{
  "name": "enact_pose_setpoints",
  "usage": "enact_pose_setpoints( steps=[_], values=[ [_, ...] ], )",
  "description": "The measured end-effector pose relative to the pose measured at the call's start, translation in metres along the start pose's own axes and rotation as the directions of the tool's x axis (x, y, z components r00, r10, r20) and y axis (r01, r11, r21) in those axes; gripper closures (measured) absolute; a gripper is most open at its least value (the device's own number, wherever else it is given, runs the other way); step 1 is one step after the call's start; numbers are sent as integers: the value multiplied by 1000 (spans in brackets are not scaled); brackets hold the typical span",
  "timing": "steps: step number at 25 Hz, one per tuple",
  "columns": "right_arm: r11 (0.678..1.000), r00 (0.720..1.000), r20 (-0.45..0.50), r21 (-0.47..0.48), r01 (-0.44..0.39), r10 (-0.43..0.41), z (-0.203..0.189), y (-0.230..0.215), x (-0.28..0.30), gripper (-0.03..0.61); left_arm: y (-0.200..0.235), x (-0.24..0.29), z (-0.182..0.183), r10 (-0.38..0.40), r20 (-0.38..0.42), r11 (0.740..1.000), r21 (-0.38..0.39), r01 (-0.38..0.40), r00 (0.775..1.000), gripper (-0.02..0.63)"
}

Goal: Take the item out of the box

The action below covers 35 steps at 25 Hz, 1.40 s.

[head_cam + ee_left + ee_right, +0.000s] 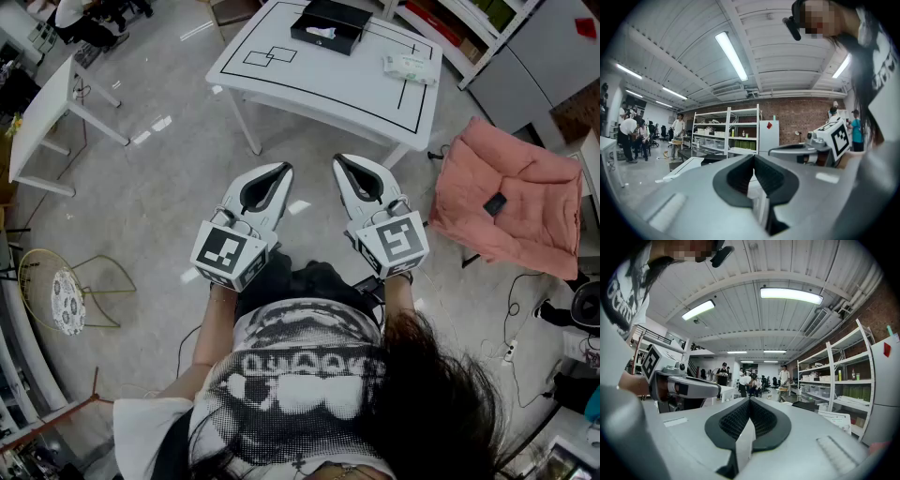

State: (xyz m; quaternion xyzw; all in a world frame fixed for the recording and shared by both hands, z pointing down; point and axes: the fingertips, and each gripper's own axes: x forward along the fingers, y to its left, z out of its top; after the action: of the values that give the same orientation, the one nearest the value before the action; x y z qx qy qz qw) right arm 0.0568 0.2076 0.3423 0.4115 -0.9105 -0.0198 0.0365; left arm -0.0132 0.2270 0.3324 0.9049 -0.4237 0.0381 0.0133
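Near the body, left gripper (283, 170) and right gripper (339, 162) both closed on nothing. On the far table (309, 82), black box (349, 19) with a pale item (321, 33) inside. Step closer, open one gripper, reach in from above.

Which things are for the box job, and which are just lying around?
For the job: box, white item inside it, left gripper, right gripper, both shut and empty.
Just lying about: packet, pink cushion, wire stool.
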Motion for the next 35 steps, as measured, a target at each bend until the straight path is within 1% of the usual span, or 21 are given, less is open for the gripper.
enact_pose_setpoints(
  steps=[4,10,13,18,20,29,35],
  values=[
    [1000,1000,-1,9,-1,1,-3,-4,-5,578,-5,2,0,6,0,1000,-7,-6,1000,614],
    [1000,1000,-5,30,-8,9,-12,-8,-12,578,-12,-1,-8,21,-25,999,-24,-21,999,614],
    [999,1000,-19,36,-16,17,-19,-9,-12,578,-10,-2,-10,37,-21,999,-17,-37,999,614],
    [998,999,-35,64,-29,31,-29,-6,-11,578,-7,-4,-12,41,-32,997,-62,-43,999,614],
    [997,999,-33,70,-34,36,-30,-5,-9,578,-5,-2,-10,43,-35,997,-61,-45,998,614],
    [995,999,-31,96,-26,29,-36,-20,3,578,3,18,-11,20,-50,999,-43,-23,999,614],
    [994,999,-49,104,-13,18,-42,-40,32,578,29,44,-15,4,-59,999,-51,-7,998,614]
  ],
)
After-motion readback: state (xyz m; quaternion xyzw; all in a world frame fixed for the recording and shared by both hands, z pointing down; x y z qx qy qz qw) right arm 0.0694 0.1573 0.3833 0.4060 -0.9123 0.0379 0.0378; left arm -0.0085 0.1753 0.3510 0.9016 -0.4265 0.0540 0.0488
